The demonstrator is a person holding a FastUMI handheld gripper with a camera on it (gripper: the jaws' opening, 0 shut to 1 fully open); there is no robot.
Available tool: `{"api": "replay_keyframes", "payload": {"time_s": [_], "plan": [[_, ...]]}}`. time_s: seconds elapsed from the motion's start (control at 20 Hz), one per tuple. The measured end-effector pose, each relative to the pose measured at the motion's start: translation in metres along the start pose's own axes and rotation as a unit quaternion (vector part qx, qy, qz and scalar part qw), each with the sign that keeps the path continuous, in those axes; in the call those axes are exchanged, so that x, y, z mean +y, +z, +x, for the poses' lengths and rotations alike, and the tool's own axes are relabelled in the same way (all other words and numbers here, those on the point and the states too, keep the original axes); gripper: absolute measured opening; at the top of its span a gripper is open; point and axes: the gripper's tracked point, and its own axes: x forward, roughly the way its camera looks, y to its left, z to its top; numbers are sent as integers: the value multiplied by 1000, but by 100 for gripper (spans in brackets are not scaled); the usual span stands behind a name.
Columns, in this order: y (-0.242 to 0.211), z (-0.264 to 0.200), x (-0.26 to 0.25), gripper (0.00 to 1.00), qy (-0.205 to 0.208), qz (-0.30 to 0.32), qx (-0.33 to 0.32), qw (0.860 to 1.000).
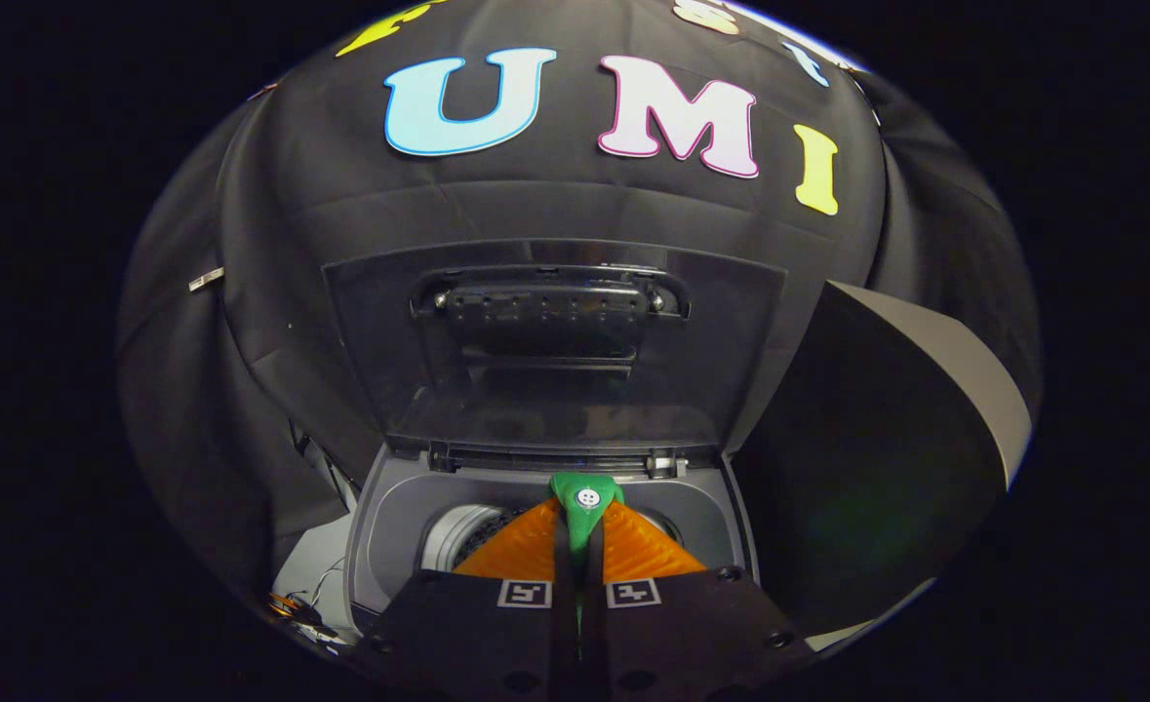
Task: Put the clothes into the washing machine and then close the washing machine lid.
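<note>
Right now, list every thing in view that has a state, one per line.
Washing machine lid: open, standing upright behind the tub.
Washing machine tub: uncovered, drum visible below the fingers.
Green garment: pinched between both fingers, held over the tub opening.
Tool: shut on the green garment.

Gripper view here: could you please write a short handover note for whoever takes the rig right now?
Gripper: shut on a green garment with a white button, both orange fingers pressing it.
Position: held over the washing machine's open drum.
Washing machine lid: raised, standing upright behind the tub.
Done: the garment is picked up and brought over the machine.
Left: lower and release it into the drum, then close the lid.
</note>
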Motion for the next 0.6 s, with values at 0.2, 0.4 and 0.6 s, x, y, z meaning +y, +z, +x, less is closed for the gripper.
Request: {"api": "replay_keyframes", "payload": {"time_s": [0.2, 0.4, 0.6], "plan": [[-4, -2, -4, 12, 3, 8, 7, 1000], [13, -7, -1, 99, 9, 8, -29, 1000], [16, -10, -4, 99, 13, 21, -23, 999]]}}
